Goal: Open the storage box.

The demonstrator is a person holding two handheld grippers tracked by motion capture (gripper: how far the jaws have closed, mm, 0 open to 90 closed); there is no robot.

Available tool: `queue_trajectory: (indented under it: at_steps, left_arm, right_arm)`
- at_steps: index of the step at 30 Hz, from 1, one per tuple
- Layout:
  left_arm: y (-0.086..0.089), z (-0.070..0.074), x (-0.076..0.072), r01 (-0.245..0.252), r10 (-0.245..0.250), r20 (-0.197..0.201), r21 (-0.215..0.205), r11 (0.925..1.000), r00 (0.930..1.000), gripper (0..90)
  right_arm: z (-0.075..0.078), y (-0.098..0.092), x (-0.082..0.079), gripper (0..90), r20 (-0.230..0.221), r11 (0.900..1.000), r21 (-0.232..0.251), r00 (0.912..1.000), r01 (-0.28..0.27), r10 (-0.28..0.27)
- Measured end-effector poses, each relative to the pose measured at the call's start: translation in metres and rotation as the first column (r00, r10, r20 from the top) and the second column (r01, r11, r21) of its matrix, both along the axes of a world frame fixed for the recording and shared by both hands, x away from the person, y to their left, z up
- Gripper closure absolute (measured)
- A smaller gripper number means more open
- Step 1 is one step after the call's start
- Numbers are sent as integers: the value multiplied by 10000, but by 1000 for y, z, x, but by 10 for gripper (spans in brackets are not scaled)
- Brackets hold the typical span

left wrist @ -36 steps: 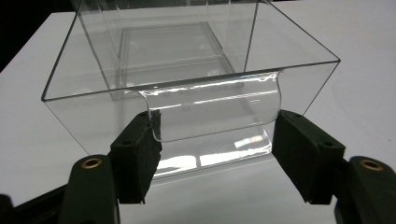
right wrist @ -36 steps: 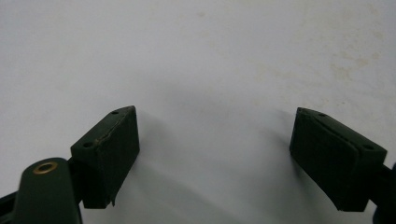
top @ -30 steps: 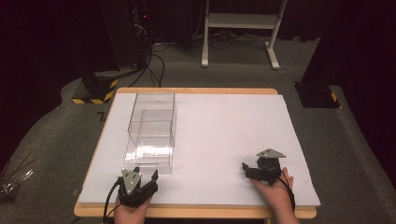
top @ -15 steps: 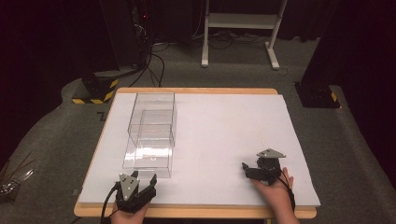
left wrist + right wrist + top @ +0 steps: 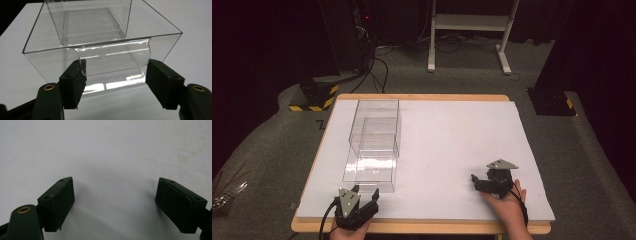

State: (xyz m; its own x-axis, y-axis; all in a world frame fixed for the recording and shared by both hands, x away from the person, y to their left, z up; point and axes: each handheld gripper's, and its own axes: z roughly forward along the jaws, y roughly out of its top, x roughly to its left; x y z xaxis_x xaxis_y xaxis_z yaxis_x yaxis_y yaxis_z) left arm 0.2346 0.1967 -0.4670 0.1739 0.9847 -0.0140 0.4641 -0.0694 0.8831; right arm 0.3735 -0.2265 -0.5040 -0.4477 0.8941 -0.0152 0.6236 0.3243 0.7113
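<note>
Clear box (image 5: 100, 50), seemingly unlabelled, sits before left claw (image 5: 115, 75).

clear box (image 5: 373, 150): colourless see-through plastic, with white glints along its edges
table (image 5: 422, 97): pale wood rim
table cover (image 5: 452, 135): plain white, a few faint tan smudges in the right gripper view
left gripper (image 5: 357, 201): black, with a grey plate on top
right gripper (image 5: 479, 181): black, grey plate on top
jaw pads (image 5: 73, 82): matte black, brass-coloured rivets behind them
floor (image 5: 272, 145): grey carpet
floor block (image 5: 314, 95): black with yellow and black stripes
</note>
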Motion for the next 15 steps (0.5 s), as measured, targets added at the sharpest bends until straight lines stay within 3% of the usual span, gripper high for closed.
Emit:
queue_trajectory:
  at_steps: [15]
  left_arm:
    - [0,1,-4,1,-2,-100,-61,10000,10000,336]
  right_arm:
    - [0,0,0,154,12,10000,-14,10000,-22,22]
